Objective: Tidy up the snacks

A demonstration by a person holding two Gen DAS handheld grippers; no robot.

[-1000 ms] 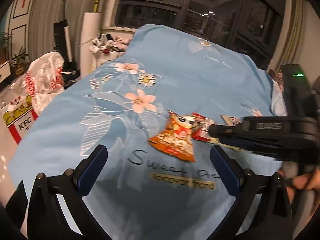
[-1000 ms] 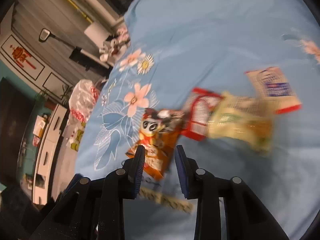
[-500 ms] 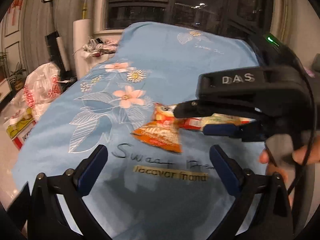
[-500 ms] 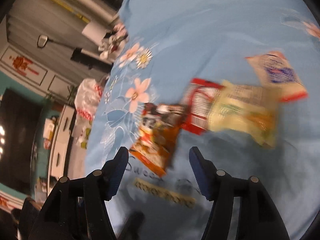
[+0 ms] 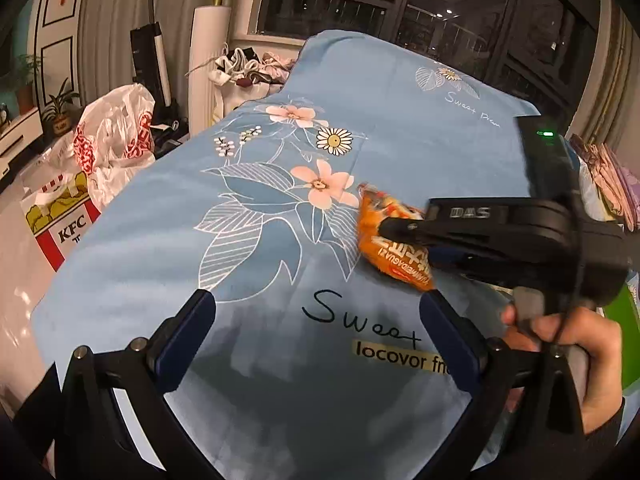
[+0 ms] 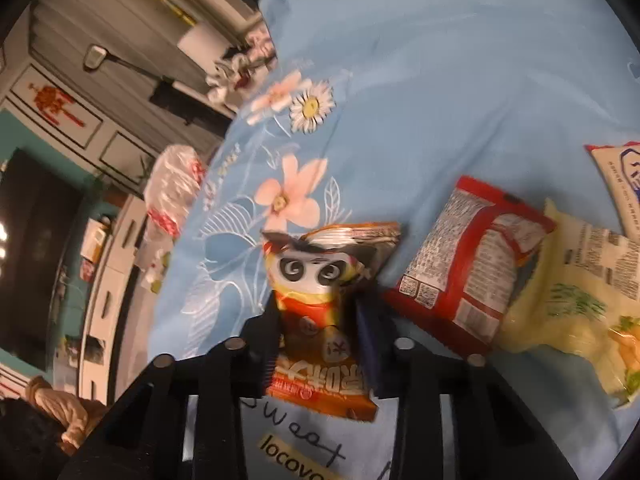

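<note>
An orange snack packet with a panda face (image 6: 320, 304) lies on the blue flowered cloth (image 6: 440, 80). My right gripper (image 6: 316, 320) has its fingers on both sides of the packet's middle, pressing it. In the left wrist view the right gripper (image 5: 404, 236) reaches in from the right over the same orange packet (image 5: 384, 252). To its right lie a red packet (image 6: 468, 264), a pale yellow packet (image 6: 576, 312) and a white packet (image 6: 624, 184). My left gripper (image 5: 316, 332) is open and empty above the cloth's printed lettering.
The cloth covers a table (image 5: 280, 400) with its left edge near a white plastic bag (image 5: 112, 140) and a KFC bag (image 5: 60, 220) on the floor. A white roll (image 5: 204, 60) and dark windows (image 5: 400, 8) stand behind.
My right gripper opened, moved forward over the orange packet and closed its fingers on it. The left gripper stayed open and shifted slightly.
</note>
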